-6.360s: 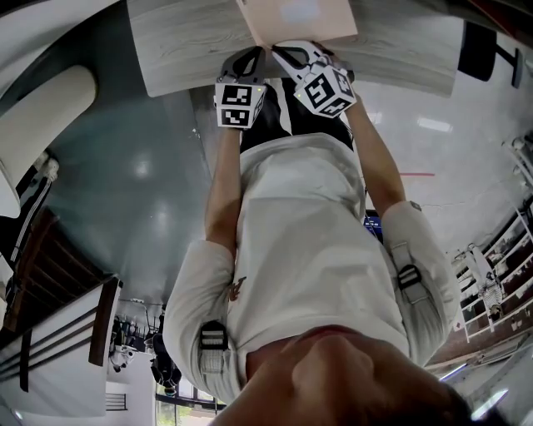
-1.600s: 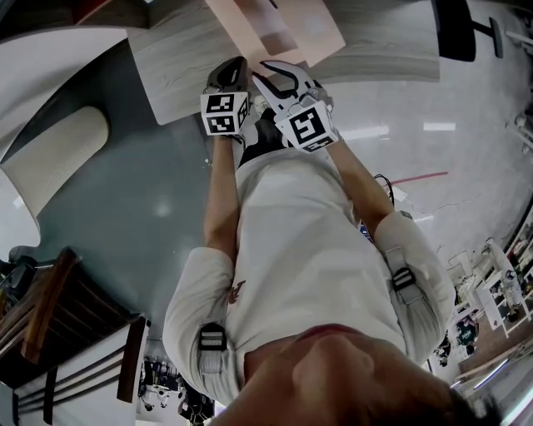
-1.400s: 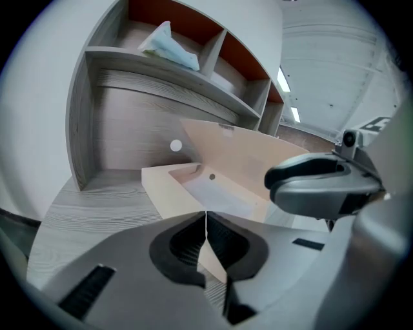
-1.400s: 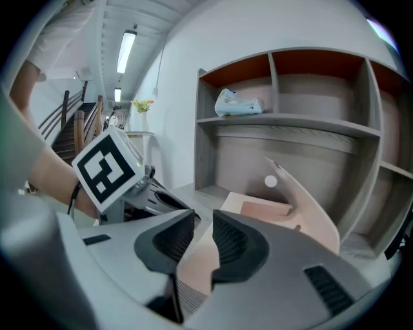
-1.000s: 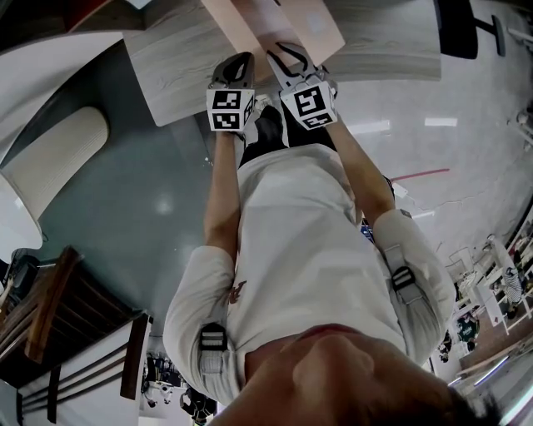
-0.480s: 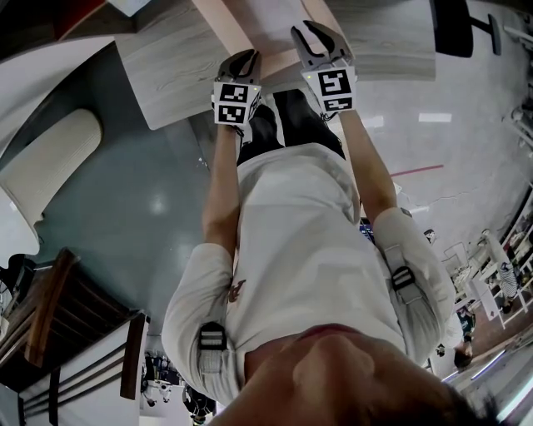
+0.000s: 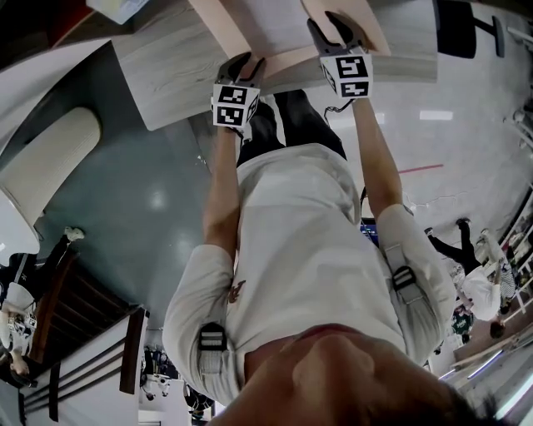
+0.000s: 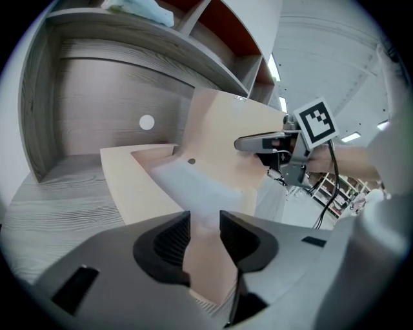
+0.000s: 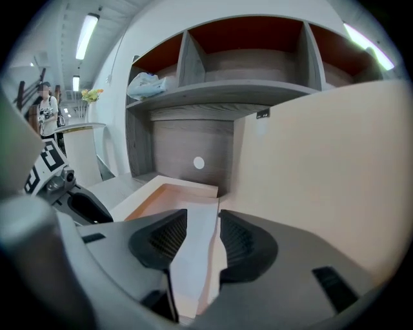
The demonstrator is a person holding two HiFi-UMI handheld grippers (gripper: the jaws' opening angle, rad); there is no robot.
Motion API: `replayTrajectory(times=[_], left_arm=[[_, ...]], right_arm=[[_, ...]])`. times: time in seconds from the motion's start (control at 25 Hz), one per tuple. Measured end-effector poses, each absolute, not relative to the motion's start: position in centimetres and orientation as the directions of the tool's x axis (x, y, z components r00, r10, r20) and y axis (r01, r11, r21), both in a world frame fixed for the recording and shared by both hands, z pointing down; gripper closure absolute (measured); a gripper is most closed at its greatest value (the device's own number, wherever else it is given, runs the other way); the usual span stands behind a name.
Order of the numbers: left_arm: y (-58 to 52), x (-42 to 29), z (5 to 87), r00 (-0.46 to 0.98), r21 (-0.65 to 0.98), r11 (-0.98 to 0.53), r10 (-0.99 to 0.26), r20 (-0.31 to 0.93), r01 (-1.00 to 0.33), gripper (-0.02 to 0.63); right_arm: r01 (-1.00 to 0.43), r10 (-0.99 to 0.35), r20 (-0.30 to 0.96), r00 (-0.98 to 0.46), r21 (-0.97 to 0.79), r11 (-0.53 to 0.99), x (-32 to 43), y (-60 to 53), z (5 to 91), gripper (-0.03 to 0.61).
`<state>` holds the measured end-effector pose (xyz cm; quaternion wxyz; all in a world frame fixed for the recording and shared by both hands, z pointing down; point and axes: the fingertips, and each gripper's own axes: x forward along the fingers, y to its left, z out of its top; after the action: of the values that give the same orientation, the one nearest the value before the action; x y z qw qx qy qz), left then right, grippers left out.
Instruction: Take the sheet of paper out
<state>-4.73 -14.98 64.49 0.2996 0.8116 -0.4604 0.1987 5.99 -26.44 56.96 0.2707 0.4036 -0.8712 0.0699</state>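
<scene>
A peach paper folder [image 8: 132, 184] lies open on the wooden desk [image 7: 166, 71], with a white sheet of paper [image 8: 193, 187] inside it. The folder's upper cover [image 9: 322, 161] stands raised, close along the right side of my right gripper [image 9: 203, 242]. The right jaws are opening, and the white sheet [image 9: 193, 248] shows in their gap with no pad pressing on it. My left gripper [image 8: 205, 232] is at the folder's near edge. Its jaws are opening over the lower cover, untouched. In the head view the left gripper [image 7: 246, 60] and right gripper [image 7: 333, 25] are spread apart.
Shelf cubbies rise behind the desk, one holding a pale blue bag [image 9: 147, 84]. A round white cap [image 8: 147, 122] sits in the back panel. A cream seat [image 7: 50, 158] and a dark wooden chair [image 7: 83, 333] stand on the floor to the left. People stand far off [image 7: 475, 274].
The two grippers have spread apart, the right one going rightward. The folder's cover has swung up and open. The left jaws, shut before, now stand apart.
</scene>
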Motion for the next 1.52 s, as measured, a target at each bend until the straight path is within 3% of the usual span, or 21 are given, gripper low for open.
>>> replayTrajectory(times=[0.6, 1.28, 1.52], left_arm=[[-15.2, -4.7, 64.8, 0.471, 0.318, -0.348, -0.641, 0.606, -0.882, 0.451], [-15.3, -4.6, 64.5, 0.46, 0.328, -0.323, -0.65, 0.605, -0.888, 0.451], [-15.2, -4.6, 64.6, 0.459, 0.328, -0.322, -0.649, 0.607, -0.888, 0.451]], right_arm=[[-0.668, -0.487, 0.706, -0.514, 0.027, 0.744, 6.3, -28.6, 65.4, 0.339], [-0.641, -0.264, 0.845, -0.466, -0.117, 0.758, 5.0, -29.7, 70.6, 0.34], [-0.691, -0.261, 0.858, -0.442, -0.14, 0.709, 5.1, -30.7, 71.2, 0.394]])
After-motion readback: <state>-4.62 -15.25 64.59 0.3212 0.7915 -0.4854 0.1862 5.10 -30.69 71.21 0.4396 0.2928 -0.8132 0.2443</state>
